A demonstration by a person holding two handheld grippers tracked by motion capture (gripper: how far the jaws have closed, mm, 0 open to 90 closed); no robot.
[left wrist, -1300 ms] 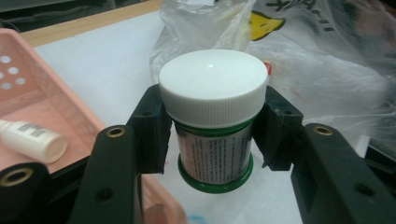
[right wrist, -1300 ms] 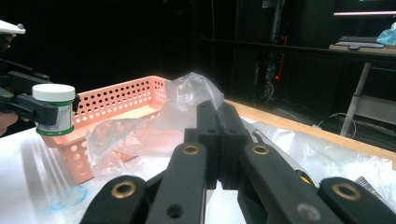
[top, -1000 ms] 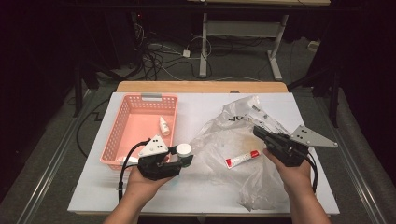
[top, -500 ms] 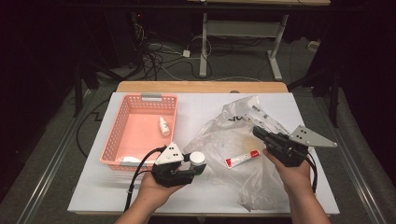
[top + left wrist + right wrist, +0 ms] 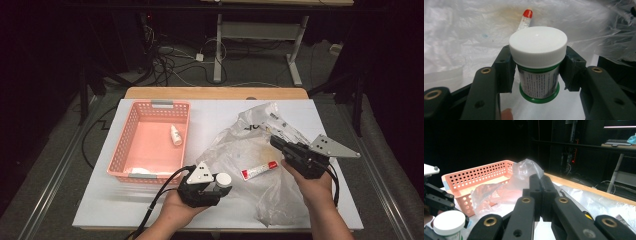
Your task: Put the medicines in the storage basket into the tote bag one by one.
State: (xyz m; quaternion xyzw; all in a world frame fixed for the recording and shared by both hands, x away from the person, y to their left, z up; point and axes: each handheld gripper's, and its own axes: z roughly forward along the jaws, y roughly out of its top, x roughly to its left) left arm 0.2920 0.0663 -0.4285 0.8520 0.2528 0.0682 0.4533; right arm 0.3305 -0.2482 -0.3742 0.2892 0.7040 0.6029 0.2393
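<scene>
My left gripper (image 5: pixel 218 188) is shut on a small jar (image 5: pixel 537 65) with a white screw cap and a green label, holding it upright just above the white table near the front edge. Past the jar, a white tube with a red cap (image 5: pixel 259 170) lies under a crumpled clear plastic bag (image 5: pixel 240 150). My right gripper (image 5: pixel 274 141) is at the bag's right side. Its jaws are shut, and a fold of the bag (image 5: pixel 527 168) rises from between their tips. The jar's cap (image 5: pixel 449 222) also appears at the lower left of the right gripper view.
A pink perforated basket (image 5: pixel 120 147) stands on the left half of the table with a small white bottle (image 5: pixel 175 135) inside. The white table top (image 5: pixel 125 205) rests on a wooden board (image 5: pixel 215 93). Cables and a desk frame lie on the dark floor beyond.
My left gripper has carried the jar to the right, from the basket's front corner toward the bag. The right gripper has stayed where it was.
</scene>
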